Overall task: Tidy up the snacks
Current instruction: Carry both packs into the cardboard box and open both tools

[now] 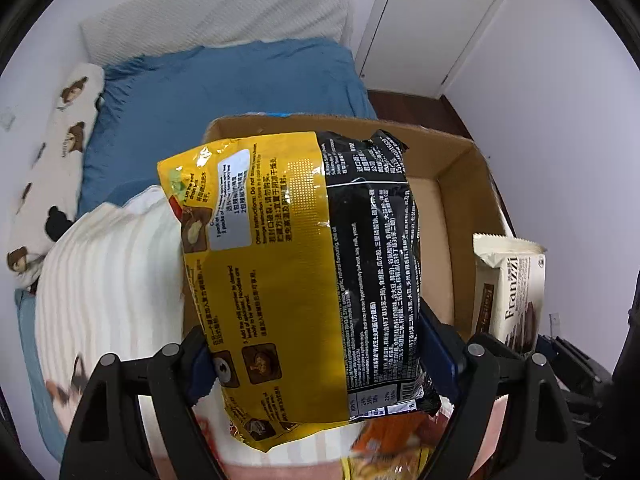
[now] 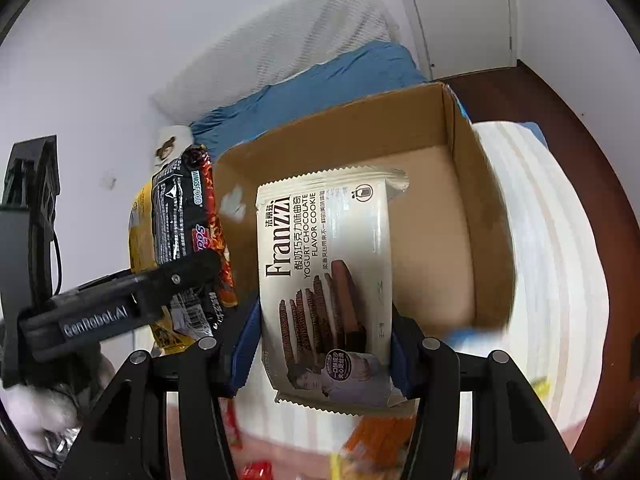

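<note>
The left gripper (image 1: 320,360) has its fingers clamped on a yellow and black noodle packet (image 1: 296,272), held in front of an open cardboard box (image 1: 460,184). The right gripper (image 2: 320,344) grasps a cream cookie packet (image 2: 324,280) above the same box. Only the right view shows the packet's red flame-printed side; only the left shows a bear-print pillow (image 1: 52,168) on the blue bed (image 1: 224,92).

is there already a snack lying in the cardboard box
No, the box shows only its bare floor, while the cookie pack is clamped in the right gripper in front of it.
</note>
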The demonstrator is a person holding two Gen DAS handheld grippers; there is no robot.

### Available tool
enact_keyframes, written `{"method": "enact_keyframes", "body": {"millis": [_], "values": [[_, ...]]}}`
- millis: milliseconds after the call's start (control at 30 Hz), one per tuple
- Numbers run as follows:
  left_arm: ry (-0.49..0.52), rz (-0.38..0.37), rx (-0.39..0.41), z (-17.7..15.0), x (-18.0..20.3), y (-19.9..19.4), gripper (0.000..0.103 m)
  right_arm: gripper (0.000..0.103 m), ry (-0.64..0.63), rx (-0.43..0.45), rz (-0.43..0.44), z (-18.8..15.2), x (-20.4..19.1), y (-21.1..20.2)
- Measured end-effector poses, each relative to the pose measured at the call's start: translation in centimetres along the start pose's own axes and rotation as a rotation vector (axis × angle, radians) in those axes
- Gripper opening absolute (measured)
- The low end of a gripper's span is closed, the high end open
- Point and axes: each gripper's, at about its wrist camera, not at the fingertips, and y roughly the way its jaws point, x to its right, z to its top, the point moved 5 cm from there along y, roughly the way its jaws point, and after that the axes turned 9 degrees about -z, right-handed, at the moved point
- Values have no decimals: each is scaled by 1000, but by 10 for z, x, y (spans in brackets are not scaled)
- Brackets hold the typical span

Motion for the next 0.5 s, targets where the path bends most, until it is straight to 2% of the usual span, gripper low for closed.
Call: {"method": "enact_keyframes", "body": {"millis": [33, 100, 200, 333, 500], "values": [[0, 2, -13, 13, 10, 7, 84, 57, -8, -12, -5, 11, 3, 11], [6, 13, -51, 23, 2, 24, 84, 57, 1, -32, -17, 26, 9, 31], [5, 13, -121, 57, 6, 58, 84, 57, -7, -81, -20, 44, 13, 60], [-9, -4, -206, 56, -8, 92, 84, 57, -34, -130, -54, 60, 17, 102], [0, -18, -292, 53, -18, 118, 84, 57, -61, -171, -78, 60, 21, 137]]}}
